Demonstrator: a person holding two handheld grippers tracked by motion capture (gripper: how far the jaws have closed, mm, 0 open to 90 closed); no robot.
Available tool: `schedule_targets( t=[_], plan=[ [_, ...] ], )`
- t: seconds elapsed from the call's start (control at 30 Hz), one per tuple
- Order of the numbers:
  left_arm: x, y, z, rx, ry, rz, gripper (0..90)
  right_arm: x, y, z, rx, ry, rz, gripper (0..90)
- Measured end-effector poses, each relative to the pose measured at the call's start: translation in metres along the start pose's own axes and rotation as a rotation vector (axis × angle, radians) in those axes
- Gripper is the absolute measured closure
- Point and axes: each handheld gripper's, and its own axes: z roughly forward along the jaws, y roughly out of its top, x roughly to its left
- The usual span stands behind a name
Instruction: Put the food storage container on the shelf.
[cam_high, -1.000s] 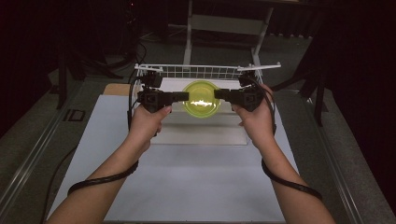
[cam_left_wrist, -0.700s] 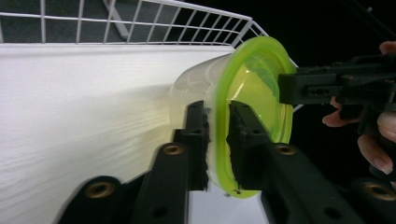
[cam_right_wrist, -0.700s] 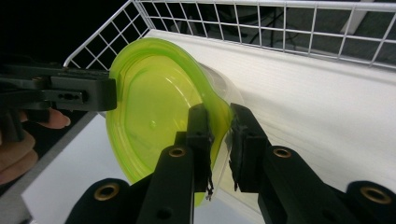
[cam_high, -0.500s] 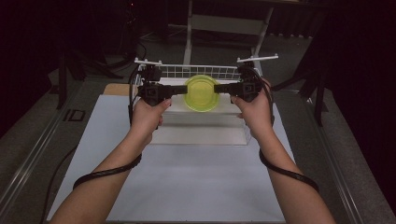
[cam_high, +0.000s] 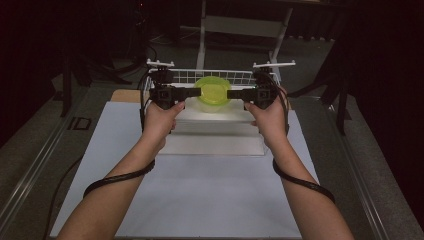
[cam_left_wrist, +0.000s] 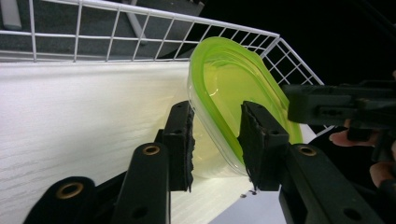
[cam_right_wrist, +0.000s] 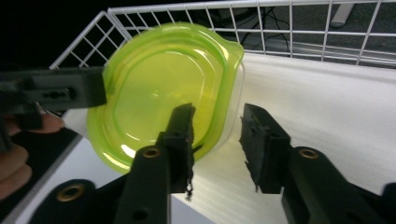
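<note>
**Two claws loosening around a green-lidded tub**

High view: the left gripper (cam_high: 192, 92) and right gripper (cam_high: 235, 93) are meeting from opposite sides at a clear plastic tub with a lime-green lid (cam_high: 212, 92), resting on a white board (cam_high: 215, 117) before a white wire basket (cam_high: 200, 76).

Left gripper view: its jaws, having just been opening, are straddling the tub's rim (cam_left_wrist: 219, 116), pads seemingly clear.

Right gripper view: its jaws are likewise parting around the lid's edge (cam_right_wrist: 163, 93), no longer pinching.
</note>
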Motion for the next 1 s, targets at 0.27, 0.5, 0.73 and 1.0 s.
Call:
schedule_targets(
  t=[0.27, 0.5, 0.73, 1.0],
  plan=[
    [-0.004, 0.004, 0.002, -0.017, 0.058, 0.062, 54.8, 0.005, 0.000, -0.002, -0.001, 0.023, 0.012, 64.3],
    [0.001, 0.002, -0.008, -0.063, 0.060, 0.052, 44.5, 0.011, -0.004, -0.014, -0.045, -0.006, -0.039, 60.6],
    [-0.007, -0.014, -0.029, -0.142, -0.030, 0.110, 38.0, 0.016, -0.019, -0.022, -0.058, 0.001, -0.094, 60.4],
    [-0.020, -0.041, -0.045, -0.167, -0.137, 0.239, 18.6, 0.022, -0.038, -0.021, -0.069, 0.025, -0.113, 63.9]
  ],
)
